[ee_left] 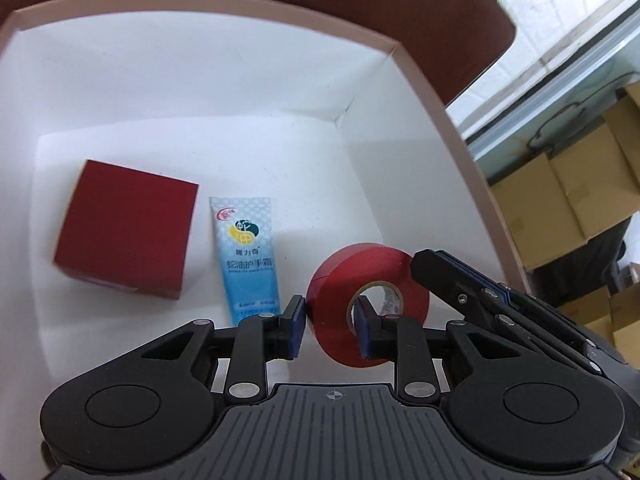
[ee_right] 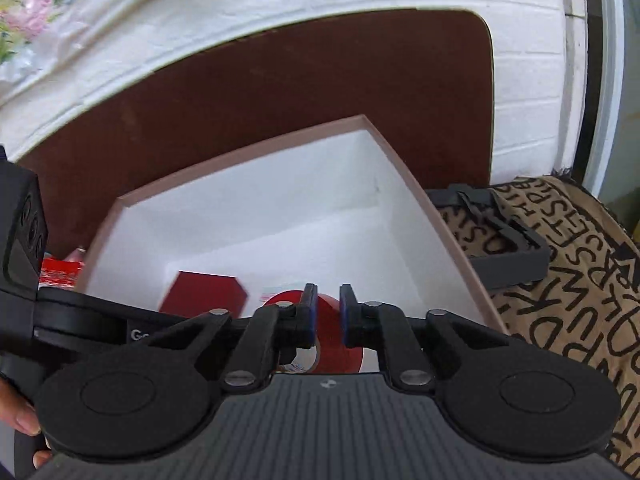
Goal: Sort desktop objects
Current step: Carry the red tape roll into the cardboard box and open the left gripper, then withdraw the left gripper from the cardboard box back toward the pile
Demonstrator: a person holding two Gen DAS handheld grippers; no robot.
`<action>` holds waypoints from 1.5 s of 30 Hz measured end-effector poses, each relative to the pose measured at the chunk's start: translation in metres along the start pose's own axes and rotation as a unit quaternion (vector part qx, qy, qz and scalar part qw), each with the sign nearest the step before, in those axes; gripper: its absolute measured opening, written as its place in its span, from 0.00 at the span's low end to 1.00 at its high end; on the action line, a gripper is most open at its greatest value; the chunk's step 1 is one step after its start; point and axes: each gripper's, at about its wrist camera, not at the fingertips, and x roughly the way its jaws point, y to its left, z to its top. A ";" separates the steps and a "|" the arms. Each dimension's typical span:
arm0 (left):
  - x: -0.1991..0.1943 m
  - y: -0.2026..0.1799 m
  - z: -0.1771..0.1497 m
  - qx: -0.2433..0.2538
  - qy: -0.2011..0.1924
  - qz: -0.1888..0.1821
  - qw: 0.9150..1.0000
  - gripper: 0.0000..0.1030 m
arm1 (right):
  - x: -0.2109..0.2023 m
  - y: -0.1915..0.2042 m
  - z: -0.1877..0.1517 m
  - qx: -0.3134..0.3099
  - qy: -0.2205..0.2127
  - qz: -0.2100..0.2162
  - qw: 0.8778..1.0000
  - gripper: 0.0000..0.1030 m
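Note:
A white box with a pink rim [ee_left: 416,64] holds a dark red box [ee_left: 128,236] and a blue hand cream tube [ee_left: 248,256]. My left gripper [ee_left: 330,330] is shut on a roll of red tape [ee_left: 368,300], one finger outside the roll and one through its hole, held over the box's near right part. My right gripper [ee_right: 328,316] hovers just behind the tape [ee_right: 336,344], its jaws narrowly parted and empty. Its finger also shows in the left wrist view [ee_left: 460,284], beside the tape. The red box [ee_right: 200,292] and white box [ee_right: 404,176] also show in the right wrist view.
The white box sits on a dark brown table [ee_right: 320,80]. A lettered beige cloth [ee_right: 580,280] with a dark grey tray [ee_right: 508,252] lies to the right. Cardboard boxes [ee_left: 560,188] stand beyond the table. A red packet [ee_right: 60,272] lies left of the box.

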 end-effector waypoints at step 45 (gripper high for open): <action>-0.118 0.000 -0.081 0.012 -0.188 -0.020 0.982 1.00 | -0.112 0.011 -0.040 0.005 -0.110 0.082 0.990 1.00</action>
